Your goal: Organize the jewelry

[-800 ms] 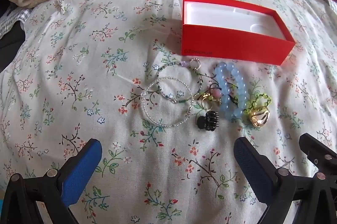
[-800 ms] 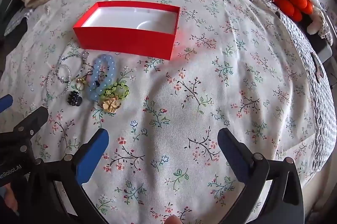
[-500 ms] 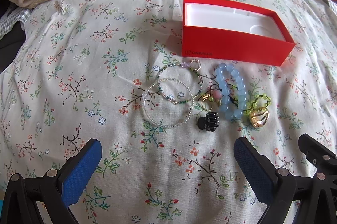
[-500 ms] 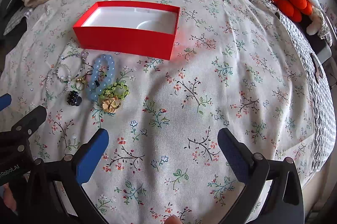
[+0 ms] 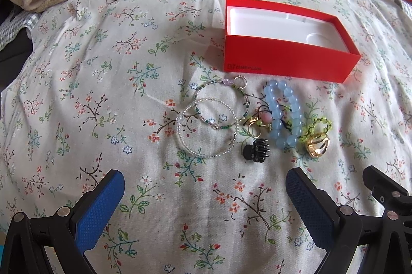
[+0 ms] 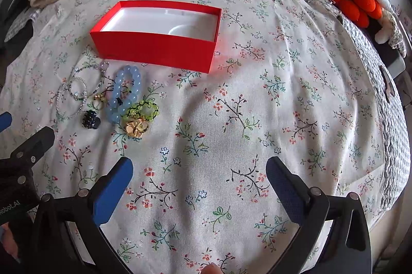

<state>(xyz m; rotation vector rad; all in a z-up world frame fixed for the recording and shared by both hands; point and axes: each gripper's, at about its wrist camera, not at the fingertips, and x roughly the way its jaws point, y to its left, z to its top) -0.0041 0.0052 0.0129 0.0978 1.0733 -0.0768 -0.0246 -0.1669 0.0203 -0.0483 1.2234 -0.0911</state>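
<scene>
- My left gripper (image 5: 204, 199) hangs over the floral bedspread (image 5: 103, 93) with its blue pads spread as wide as they go and nothing between them; my right gripper (image 6: 199, 187) is just as wide and just as empty
- The jewelry sits in one cluster straight ahead of my left tongs, close past the fingertips and roughly centred on the gap; from my right tongs the same cluster lies well off to the left and further ahead; so I judge the left hand the nearer one for the first pick
- The red box (image 5: 288, 62) lies just beyond the cluster, open top up, white lining bare, its long axis running across my left view; nothing is in it yet
- Nearest my left pads is the black hair claw (image 5: 256, 151), small and toothed; just left of it the clear beaded bracelet (image 5: 206, 129) lies flat as a ring, overlapping the green beaded bracelet (image 5: 222, 104)
- The blue bead bracelet (image 5: 282, 114) lies as a long loop running toward the box; the yellow-green beaded ring (image 5: 315, 128) touches the gold piece (image 5: 318, 145) on the right
- The small gold clasp with a pink bead (image 5: 260, 120) is tangled between the bracelets; I cannot tell what it hooks to
</scene>
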